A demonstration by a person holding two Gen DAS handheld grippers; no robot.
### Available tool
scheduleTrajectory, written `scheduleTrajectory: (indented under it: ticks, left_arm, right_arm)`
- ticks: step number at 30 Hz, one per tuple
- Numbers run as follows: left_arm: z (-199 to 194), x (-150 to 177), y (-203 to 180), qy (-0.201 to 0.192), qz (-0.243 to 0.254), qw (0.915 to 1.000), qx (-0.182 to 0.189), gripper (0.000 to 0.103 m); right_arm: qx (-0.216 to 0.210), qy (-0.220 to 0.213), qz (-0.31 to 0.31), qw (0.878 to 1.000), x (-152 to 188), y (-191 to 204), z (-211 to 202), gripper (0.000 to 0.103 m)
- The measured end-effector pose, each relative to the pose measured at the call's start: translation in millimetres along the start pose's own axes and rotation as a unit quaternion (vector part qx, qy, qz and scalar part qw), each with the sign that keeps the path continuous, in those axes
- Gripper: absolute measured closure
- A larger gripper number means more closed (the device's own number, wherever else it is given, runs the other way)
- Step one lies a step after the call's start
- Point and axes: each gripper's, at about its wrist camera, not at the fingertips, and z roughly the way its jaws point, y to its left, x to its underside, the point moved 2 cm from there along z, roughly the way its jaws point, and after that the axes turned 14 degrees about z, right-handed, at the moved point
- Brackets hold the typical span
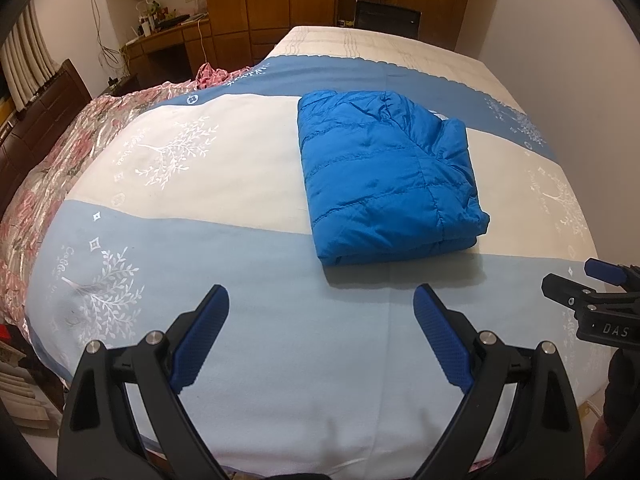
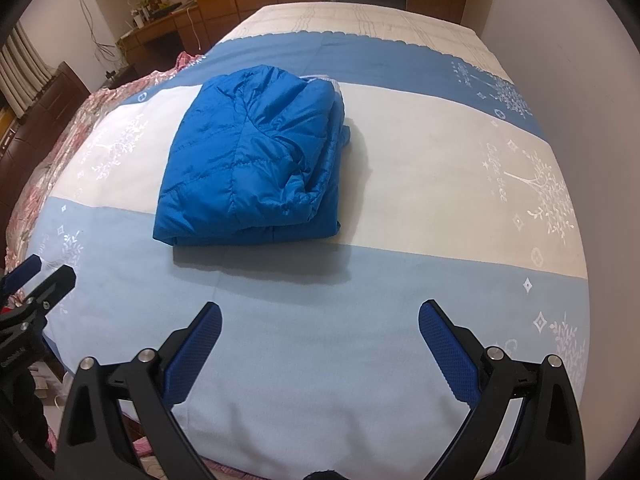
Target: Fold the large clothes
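Observation:
A blue quilted jacket (image 1: 384,176) lies folded into a compact rectangle on the bed (image 1: 248,248), across the white and light blue stripes. In the right wrist view the same folded jacket (image 2: 256,164) sits left of centre, with layered edges showing on its right side. My left gripper (image 1: 322,300) hovers open over the near light blue stripe, short of the jacket, with nothing between its blue pads. My right gripper (image 2: 320,316) is likewise open and empty, back from the jacket's near edge. Each gripper shows at the edge of the other's view.
A pink floral quilt (image 1: 52,168) is bunched along the bed's left side by a dark wooden headboard (image 1: 40,112). A wooden desk and wardrobes (image 1: 256,4) stand beyond the bed. A white wall (image 2: 576,60) runs along the right side.

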Motion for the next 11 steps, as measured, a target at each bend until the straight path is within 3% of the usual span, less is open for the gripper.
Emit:
scheduleTrajectory:
  ticks: [11]
  left_arm:
    - [1.7,-1.1,0.8,0.005,0.0,1.0,0.002,0.01]
  right_arm:
    - [0.0,0.001,0.002,1.0,-0.2,-1.1,0.8,0.004]
